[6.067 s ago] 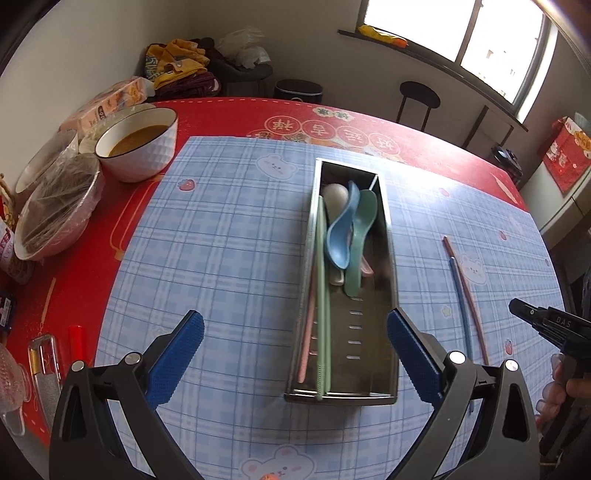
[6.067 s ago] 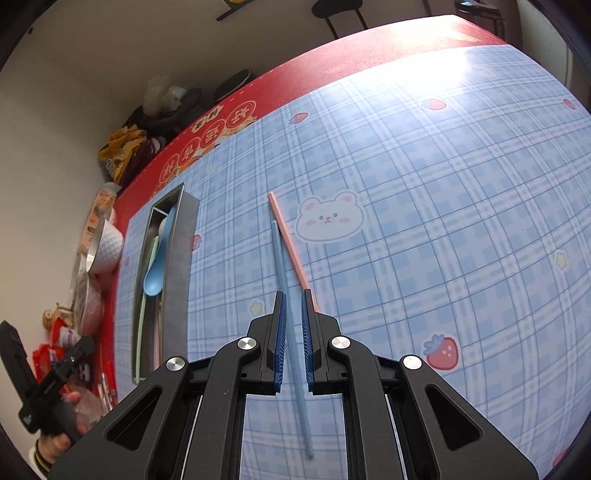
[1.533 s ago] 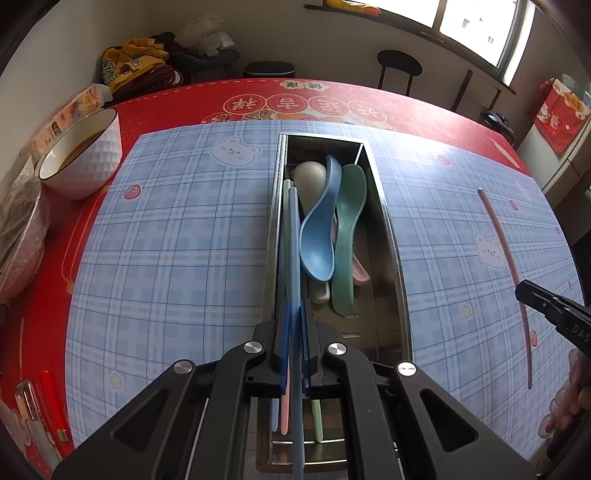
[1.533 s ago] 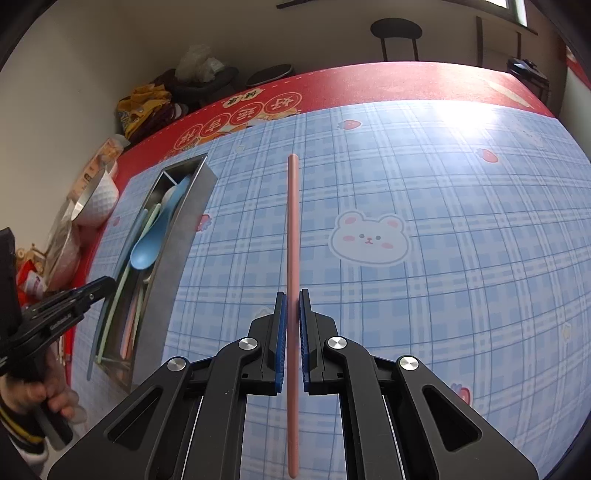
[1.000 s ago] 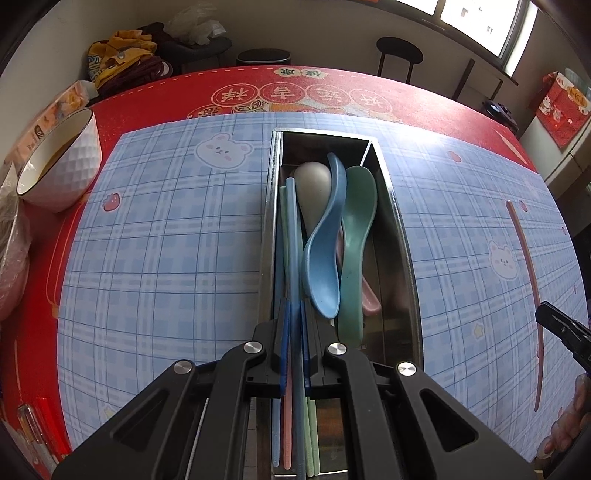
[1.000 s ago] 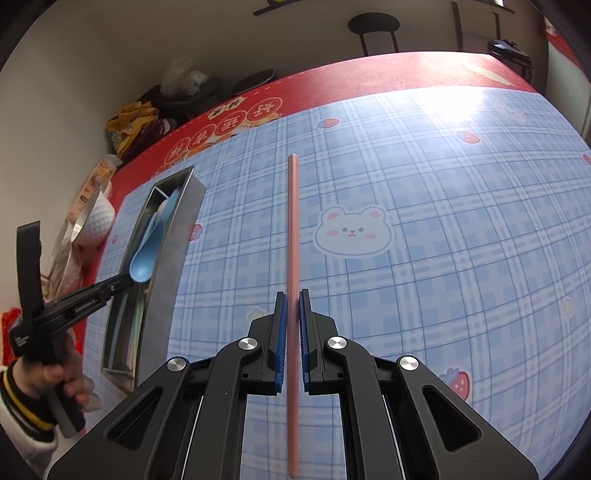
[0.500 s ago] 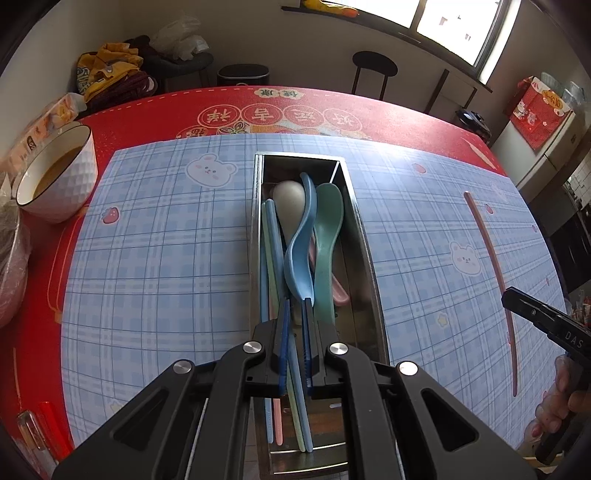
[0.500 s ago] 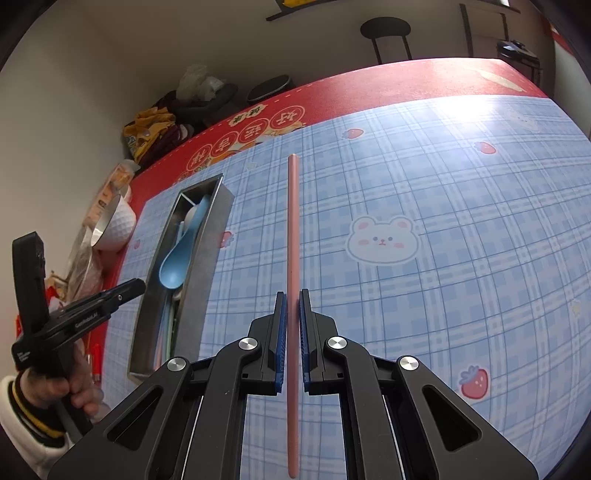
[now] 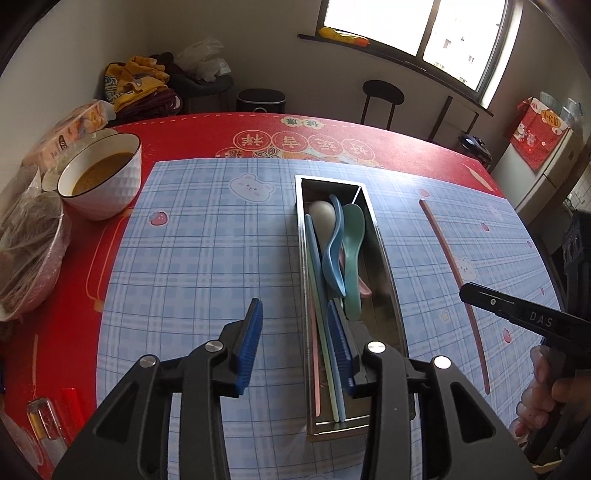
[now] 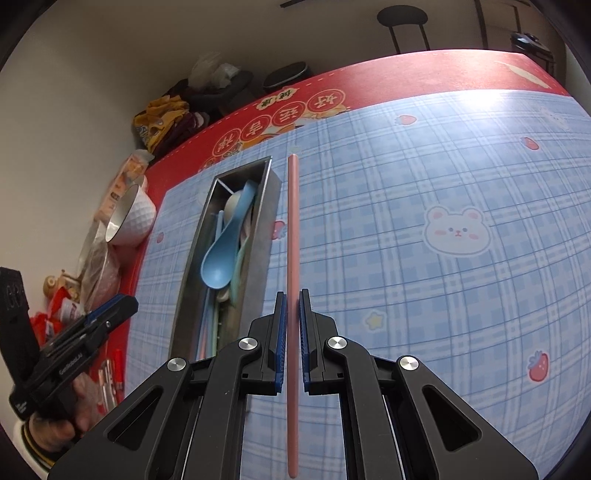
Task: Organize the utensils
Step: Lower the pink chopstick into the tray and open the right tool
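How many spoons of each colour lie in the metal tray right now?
Blue spoon: 1
Green spoon: 1
White spoon: 1
Pink spoon, mostly hidden under the others: 1
Total in the metal tray: 4

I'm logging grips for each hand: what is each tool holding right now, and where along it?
The right tool grips the pink chopstick around its lower middle. The left tool holds nothing; its jaws are opening.

Bright window [image 9: 424, 33] daylight, sharp, fisheye-warped edges
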A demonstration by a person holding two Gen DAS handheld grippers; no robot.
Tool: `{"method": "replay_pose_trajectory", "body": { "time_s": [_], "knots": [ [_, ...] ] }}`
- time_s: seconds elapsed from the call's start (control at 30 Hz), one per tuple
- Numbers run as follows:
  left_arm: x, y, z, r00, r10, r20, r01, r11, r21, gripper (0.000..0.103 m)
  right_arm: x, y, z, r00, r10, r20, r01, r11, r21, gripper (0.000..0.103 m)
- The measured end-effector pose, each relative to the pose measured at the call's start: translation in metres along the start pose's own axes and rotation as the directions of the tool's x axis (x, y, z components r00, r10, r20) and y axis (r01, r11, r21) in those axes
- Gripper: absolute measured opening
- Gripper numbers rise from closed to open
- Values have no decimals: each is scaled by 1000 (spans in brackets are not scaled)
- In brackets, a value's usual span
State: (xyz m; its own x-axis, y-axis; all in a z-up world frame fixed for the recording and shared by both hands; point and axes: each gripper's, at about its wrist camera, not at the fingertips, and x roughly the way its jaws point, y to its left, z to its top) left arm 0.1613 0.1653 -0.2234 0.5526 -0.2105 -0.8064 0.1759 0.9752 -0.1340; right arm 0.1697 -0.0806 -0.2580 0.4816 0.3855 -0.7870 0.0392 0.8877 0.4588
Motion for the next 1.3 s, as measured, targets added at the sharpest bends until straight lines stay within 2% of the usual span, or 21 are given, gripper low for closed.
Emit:
{"method": "replay_pose_trajectory", "body": {
  "time_s": [0.2, 0.3, 0.37, 0.6, 0.93, 1.1, 1.3],
  "knots": [
    [-13, 23, -6, 1000, 8, 24, -7, 1000, -21, 74, 29, 34, 3, 1000, 3, -30, -1, 999, 40, 7],
    [-16, 34, -7, 999, 6, 37, -5, 1000, -29, 86, 44, 49, 3, 999, 8, -49, -5, 998, 57, 7],
    [-17, 41, -9, 999, 9, 39, -8, 999, -35, 89, 53, 59, 2, 998, 7, -58, -4, 998, 57, 7],
    [-18, 60, -11, 999, 24, 40, -21, 998, -59, 93, 79, 82, 2, 997, 18, -79, -12, 997, 73, 7],
    [-24, 76, -8, 997, 69, 47, -65, 995, -82, 93, 97, 86, 2, 994, 7, -111, 5, 994, 105, 7],
    [-28, 77, -4, 995, 85, 49, -81, 993, -90, 93, 97, 84, 3, 990, 16, -143, 0, 994, 112, 8],
    [-39, 68, 7, 993, 95, 75, -88, 993, -82, 93, 75, 79, 9, 991, 3, -132, 6, 997, 71, 8]
  ]
}}
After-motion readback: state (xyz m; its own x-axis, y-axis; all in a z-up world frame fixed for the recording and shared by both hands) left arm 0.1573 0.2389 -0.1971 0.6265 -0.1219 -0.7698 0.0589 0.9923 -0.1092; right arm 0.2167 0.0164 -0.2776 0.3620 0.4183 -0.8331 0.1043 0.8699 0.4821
